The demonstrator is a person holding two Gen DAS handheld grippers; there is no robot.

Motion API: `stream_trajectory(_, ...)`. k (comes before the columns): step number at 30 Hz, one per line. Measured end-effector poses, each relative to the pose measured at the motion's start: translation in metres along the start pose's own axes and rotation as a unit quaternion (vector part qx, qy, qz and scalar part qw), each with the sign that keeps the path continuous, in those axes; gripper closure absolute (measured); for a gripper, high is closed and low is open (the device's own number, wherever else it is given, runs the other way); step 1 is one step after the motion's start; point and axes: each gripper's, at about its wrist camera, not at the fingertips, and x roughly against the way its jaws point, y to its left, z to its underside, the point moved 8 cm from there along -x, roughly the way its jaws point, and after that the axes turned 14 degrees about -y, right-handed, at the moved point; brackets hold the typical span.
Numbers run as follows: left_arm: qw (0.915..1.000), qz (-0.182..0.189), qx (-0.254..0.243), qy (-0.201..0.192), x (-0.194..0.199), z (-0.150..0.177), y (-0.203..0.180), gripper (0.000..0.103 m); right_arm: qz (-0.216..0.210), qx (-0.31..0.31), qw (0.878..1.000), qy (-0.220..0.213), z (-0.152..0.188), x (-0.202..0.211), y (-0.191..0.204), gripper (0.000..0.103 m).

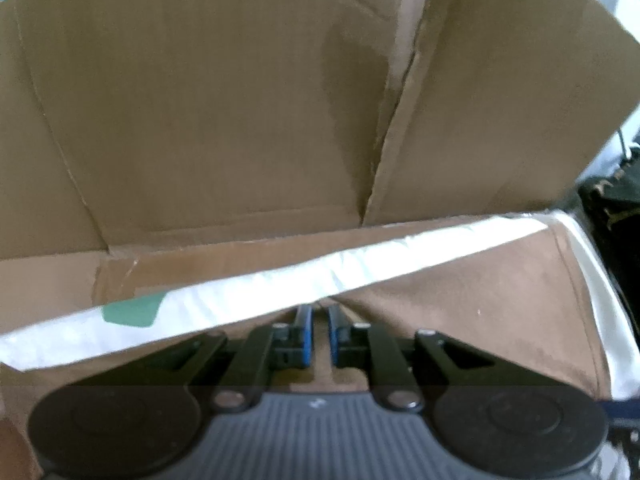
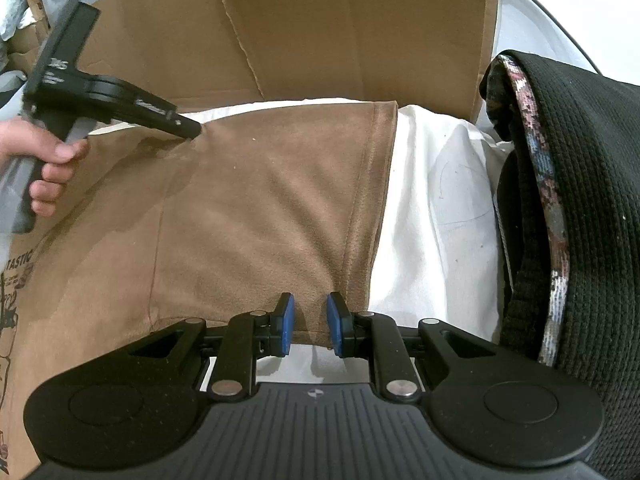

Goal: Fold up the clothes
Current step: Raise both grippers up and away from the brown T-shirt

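Observation:
A brown garment (image 2: 256, 216) lies spread over a white sheet (image 2: 432, 208). In the right wrist view a hand (image 2: 48, 160) holds my left gripper (image 2: 192, 130) at the far left, shut on the garment's far corner, and creases run out from that pinch. In its own view the left gripper (image 1: 320, 316) shows its blue pads nearly together with brown cloth between them. My right gripper (image 2: 310, 322) is at the garment's near edge beside the hem (image 2: 360, 240), its blue pads narrowly apart and closed on the cloth between them.
A large cardboard box (image 1: 200, 100) stands open right behind the garment, and flat printed cardboard (image 2: 24, 300) lies at the left. A dark knitted garment with a patterned trim (image 2: 580, 200) is piled at the right, on the white sheet.

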Motion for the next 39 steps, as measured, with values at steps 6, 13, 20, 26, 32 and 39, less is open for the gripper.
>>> stream_trajectory(6,0.9999,-0.008,0.000,-0.009,0.034,-0.008,0.026,0.040,0.010,-0.021,1.000,0.010,-0.008,0.003,0.001,0.077)
stream_trajectory(13,0.9991,-0.039,0.014,-0.010,0.078,-0.010,0.067,0.036,0.023,-0.027,0.999,-0.005,-0.024,0.018,0.001,0.061)
stream_trajectory(20,0.9981,-0.059,0.013,-0.008,0.135,-0.006,0.093,0.029,0.023,-0.031,0.999,-0.004,-0.034,0.030,0.013,0.056)
stream_trajectory(26,0.9967,-0.076,0.024,-0.009,0.187,-0.004,0.113,0.026,0.011,-0.016,1.000,-0.001,-0.046,0.043,0.037,0.048)
stream_trajectory(32,0.9941,-0.099,0.043,-0.009,0.240,-0.001,0.136,0.026,0.006,-0.009,1.000,0.000,-0.061,0.062,0.058,0.038)
stream_trajectory(39,0.9888,-0.132,0.069,0.002,0.307,0.009,0.163,0.023,-0.003,0.000,1.000,0.007,-0.083,0.094,0.078,0.020)
